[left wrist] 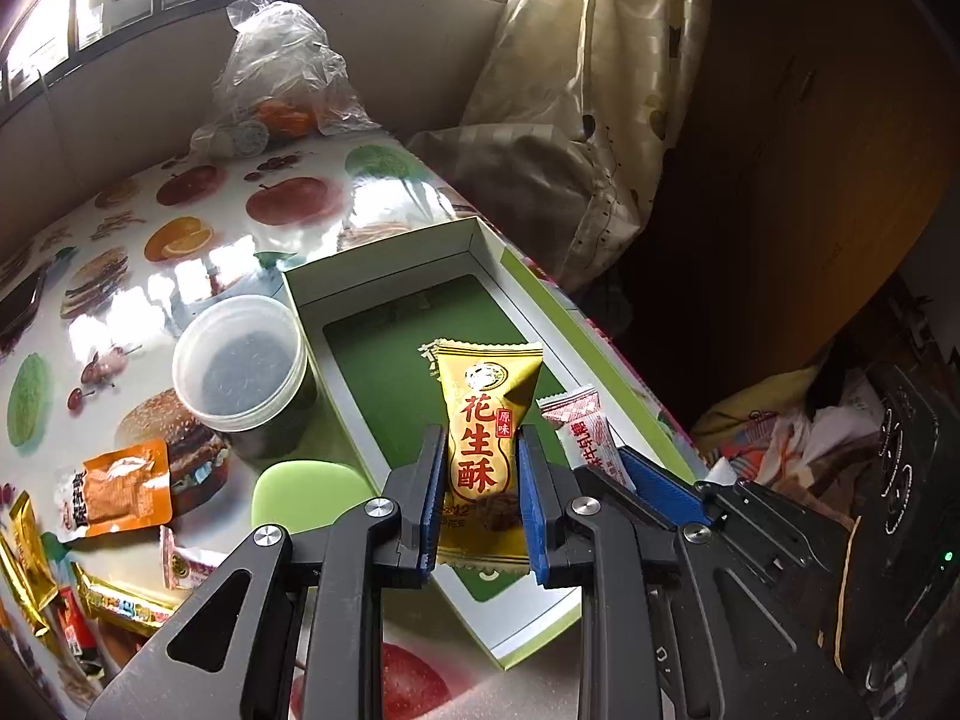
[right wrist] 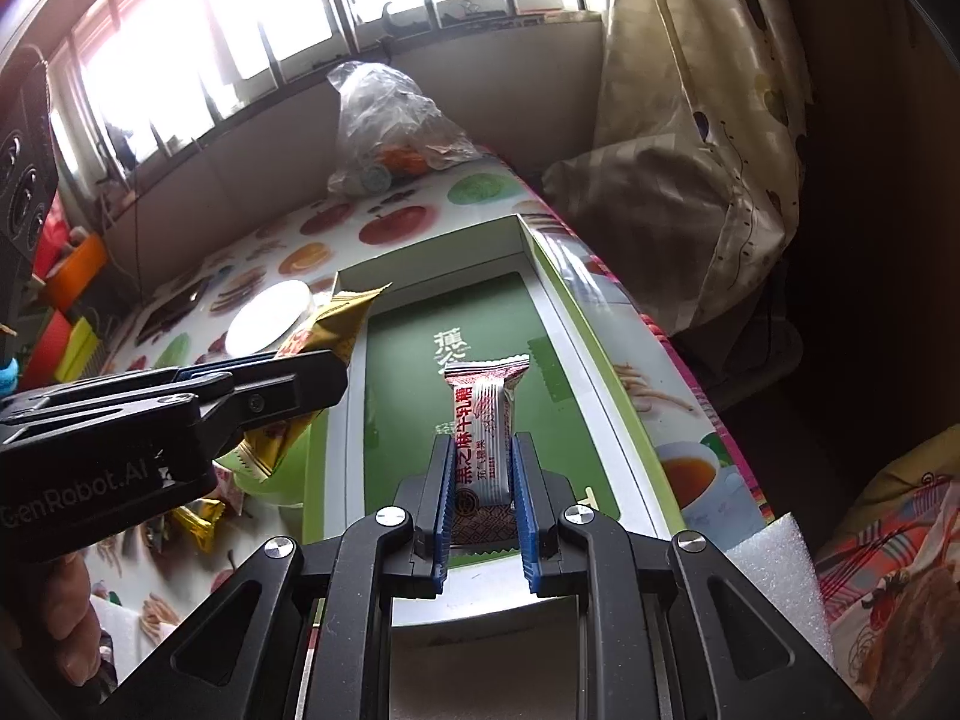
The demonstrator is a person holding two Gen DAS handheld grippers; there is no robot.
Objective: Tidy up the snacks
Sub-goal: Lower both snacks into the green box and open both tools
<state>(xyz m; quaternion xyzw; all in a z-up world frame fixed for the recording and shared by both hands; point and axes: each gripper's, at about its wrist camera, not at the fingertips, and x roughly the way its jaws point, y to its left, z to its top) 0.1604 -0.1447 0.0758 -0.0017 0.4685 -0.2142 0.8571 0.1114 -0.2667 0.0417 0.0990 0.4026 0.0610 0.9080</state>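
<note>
Between left tongs (left wrist: 480,468): gold packet (left wrist: 486,420).

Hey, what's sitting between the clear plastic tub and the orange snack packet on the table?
Nothing: in the left wrist view, only bare fruit-and-burger tablecloth lies between the plastic tub and the orange packet.

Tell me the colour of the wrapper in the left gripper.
Gold with red characters; the wrapper shows best in the left wrist view.
</note>
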